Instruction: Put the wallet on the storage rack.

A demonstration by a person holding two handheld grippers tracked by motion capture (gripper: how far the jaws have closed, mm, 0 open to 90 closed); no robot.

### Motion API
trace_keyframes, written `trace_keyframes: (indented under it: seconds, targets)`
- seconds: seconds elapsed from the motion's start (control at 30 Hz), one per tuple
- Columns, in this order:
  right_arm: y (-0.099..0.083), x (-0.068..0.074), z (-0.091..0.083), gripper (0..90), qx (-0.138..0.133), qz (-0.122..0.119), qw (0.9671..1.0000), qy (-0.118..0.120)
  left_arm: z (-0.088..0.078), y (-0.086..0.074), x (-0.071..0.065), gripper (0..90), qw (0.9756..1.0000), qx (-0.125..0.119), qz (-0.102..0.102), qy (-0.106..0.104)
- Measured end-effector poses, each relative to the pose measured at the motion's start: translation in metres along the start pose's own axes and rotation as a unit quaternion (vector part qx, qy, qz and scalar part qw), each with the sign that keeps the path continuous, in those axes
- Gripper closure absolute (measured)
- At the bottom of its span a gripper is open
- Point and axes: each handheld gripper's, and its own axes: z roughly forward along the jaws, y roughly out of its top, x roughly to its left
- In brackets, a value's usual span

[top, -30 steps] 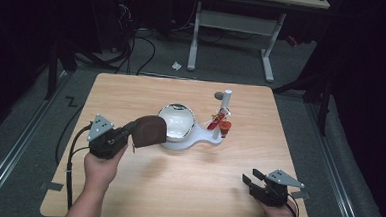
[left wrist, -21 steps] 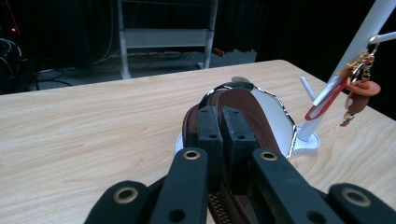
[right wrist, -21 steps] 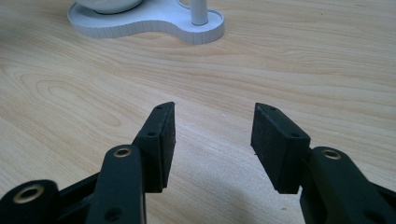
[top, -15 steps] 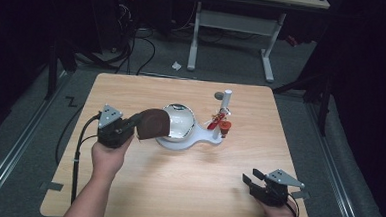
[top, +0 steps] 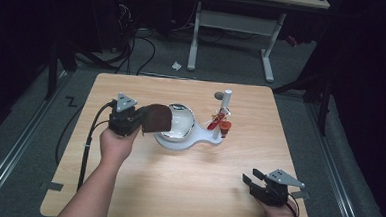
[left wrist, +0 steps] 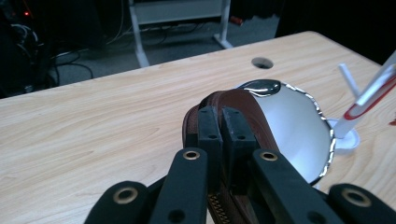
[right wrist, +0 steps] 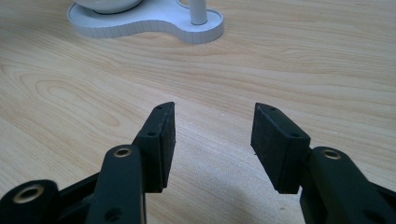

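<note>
My left gripper (top: 141, 120) is shut on the edge of a brown zippered case (top: 156, 118), held above the table at centre left. The case (left wrist: 243, 105) overlaps the left rim of a shiny dome (left wrist: 292, 126). In the high view that dome (top: 183, 120) sits on a white base (top: 207, 138). The base also carries an upright white post (top: 225, 102) with a red clip (top: 215, 123). My right gripper (top: 247, 180) rests open near the table's front right corner. In the right gripper view its jaws (right wrist: 212, 135) hold nothing and point toward the white base (right wrist: 154, 21).
A round hole (top: 217, 95) is cut in the wooden table (top: 187, 188) behind the post. A black cable (top: 86, 143) trails from the left gripper over the table's left side. A white desk frame (top: 230, 25) and cables lie on the floor beyond the far edge.
My left gripper has carried the brown case to the right and farther from the person, up against the dome. The right gripper has stayed where it was, open.
</note>
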Motion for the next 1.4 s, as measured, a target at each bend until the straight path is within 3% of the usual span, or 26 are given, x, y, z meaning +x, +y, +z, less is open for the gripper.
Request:
trace_keyframes:
  seconds: [0.37, 0.53, 0.87, 1.4]
  targets:
    - [0.000, 0.001, 0.000, 50.3, 0.000, -0.003, 1.0000, 0.004, 0.021, 0.013, -0.019, 86.8, 0.9986, 0.037, 0.020, 0.030]
    - [0.001, 0.001, 0.000, 50.3, -0.001, -0.005, 1.0000, 0.005, 0.032, 0.013, -0.028, 86.5, 0.9980, 0.048, 0.019, 0.037]
    - [0.000, 0.002, -0.001, 50.4, -0.002, -0.004, 1.0000, 0.007, 0.051, 0.009, -0.039, 86.5, 0.9978, 0.048, 0.015, 0.044]
    - [0.000, 0.002, -0.001, 50.5, -0.002, -0.004, 0.9999, 0.010, 0.062, 0.004, -0.042, 83.3, 0.9981, 0.038, 0.003, 0.049]
